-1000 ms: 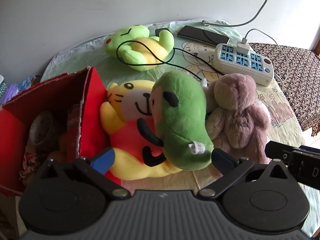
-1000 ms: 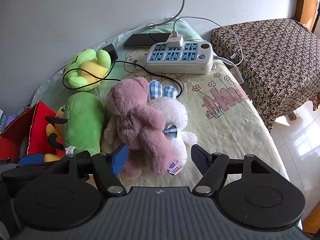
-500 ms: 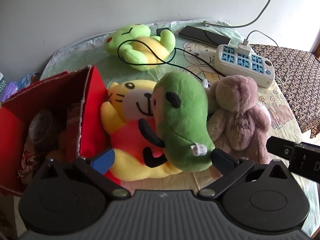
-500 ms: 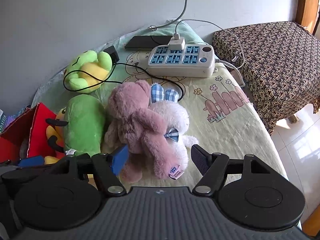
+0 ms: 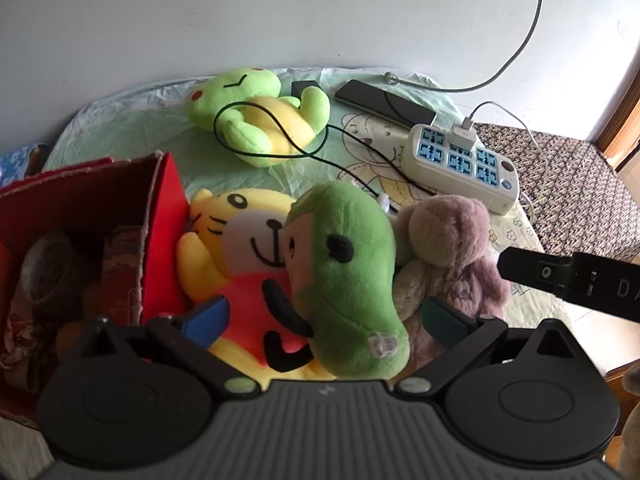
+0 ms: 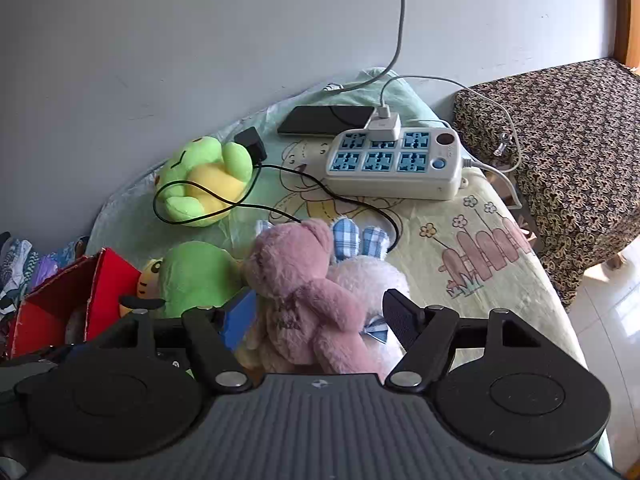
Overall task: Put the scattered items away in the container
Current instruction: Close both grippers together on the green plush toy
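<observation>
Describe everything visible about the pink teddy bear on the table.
The pink teddy bear is a fuzzy, dusty-pink plush with round ears, lying between the open fingers of the right gripper, untouched. It lies partly over a white plush with blue checked ears; the green plush presses against its other side. Dark lettering marks its chest.

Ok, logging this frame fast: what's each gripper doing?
Left gripper: open, straddling the green plush, not clamped.
Right gripper: open around the pink bear, not clamped.
</observation>
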{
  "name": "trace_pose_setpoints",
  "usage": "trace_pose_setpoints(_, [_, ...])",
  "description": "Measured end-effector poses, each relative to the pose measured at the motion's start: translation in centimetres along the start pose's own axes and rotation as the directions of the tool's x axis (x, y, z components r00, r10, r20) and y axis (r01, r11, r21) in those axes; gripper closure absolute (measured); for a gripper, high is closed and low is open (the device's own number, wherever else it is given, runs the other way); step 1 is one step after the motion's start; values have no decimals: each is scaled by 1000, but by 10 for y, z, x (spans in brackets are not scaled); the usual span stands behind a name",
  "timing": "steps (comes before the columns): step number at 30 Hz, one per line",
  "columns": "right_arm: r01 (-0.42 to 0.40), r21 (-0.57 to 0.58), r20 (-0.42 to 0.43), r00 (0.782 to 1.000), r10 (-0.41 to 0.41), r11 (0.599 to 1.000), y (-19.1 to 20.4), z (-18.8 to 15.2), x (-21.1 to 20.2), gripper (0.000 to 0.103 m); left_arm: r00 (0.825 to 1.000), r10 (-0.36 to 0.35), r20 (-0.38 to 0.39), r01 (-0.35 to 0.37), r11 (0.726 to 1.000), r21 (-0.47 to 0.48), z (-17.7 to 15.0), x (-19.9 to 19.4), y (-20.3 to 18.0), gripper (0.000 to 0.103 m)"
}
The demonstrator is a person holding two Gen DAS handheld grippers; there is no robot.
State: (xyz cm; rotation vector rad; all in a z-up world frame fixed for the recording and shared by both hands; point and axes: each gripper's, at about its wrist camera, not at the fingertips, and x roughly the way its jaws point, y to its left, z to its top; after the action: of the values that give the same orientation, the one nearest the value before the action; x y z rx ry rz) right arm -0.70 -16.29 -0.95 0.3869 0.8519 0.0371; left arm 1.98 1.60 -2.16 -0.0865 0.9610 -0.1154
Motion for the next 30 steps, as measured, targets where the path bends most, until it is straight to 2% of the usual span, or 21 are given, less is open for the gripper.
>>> trace_pose_setpoints(2, [-17, -6, -2, 1000, 17, 1000, 1, 2, 4, 30, 1000, -30, 0, 30, 1000, -9, 2, 4, 1, 5])
trace_pose_setpoints(6, [3, 15, -7, 1000, -3, 1000, -4, 7, 16, 30, 997, -81, 1, 81, 997, 4, 3, 7, -3, 5])
trace_pose_setpoints(10, [-22, 26, -8, 1000, 22, 999, -8, 10, 22, 30, 998, -45, 35, 42, 996, 83, 3, 8, -12, 4])
trace_pose_setpoints(16, [-36, -31, -25, 999, 35, 999, 0, 12, 36, 31, 999, -46, 13, 44, 996, 81, 5, 19, -10, 5])
trace_pose_setpoints(20, [-123, -29, 49, 991, 124, 992, 5, 13, 25, 32, 998, -52, 22, 50, 995, 82, 6, 19, -5, 5])
trace_pose_setpoints(22, [-173, -78, 73, 981, 179, 982, 16, 17, 21, 32, 999, -50, 3, 49, 996, 75, 6, 26, -2, 12])
trace_pose_setpoints(24, [-228, -110, 44, 971, 234, 967, 28, 19, 25, 32, 997, -57, -49, 60, 997, 56, 3, 37, 1, 33])
trace_pose_setpoints(27, [-295, -127, -23, 956, 294, 947, 44, 21, 38, 32, 992, -96, -88, 97, 995, 12, -1, 46, 9, 36])
trace_pose_setpoints(30, [-289, -131, -79, 957, 281, 948, 57, 20, 55, 32, 993, -99, -68, 101, 995, 18, -3, 42, 9, 37])
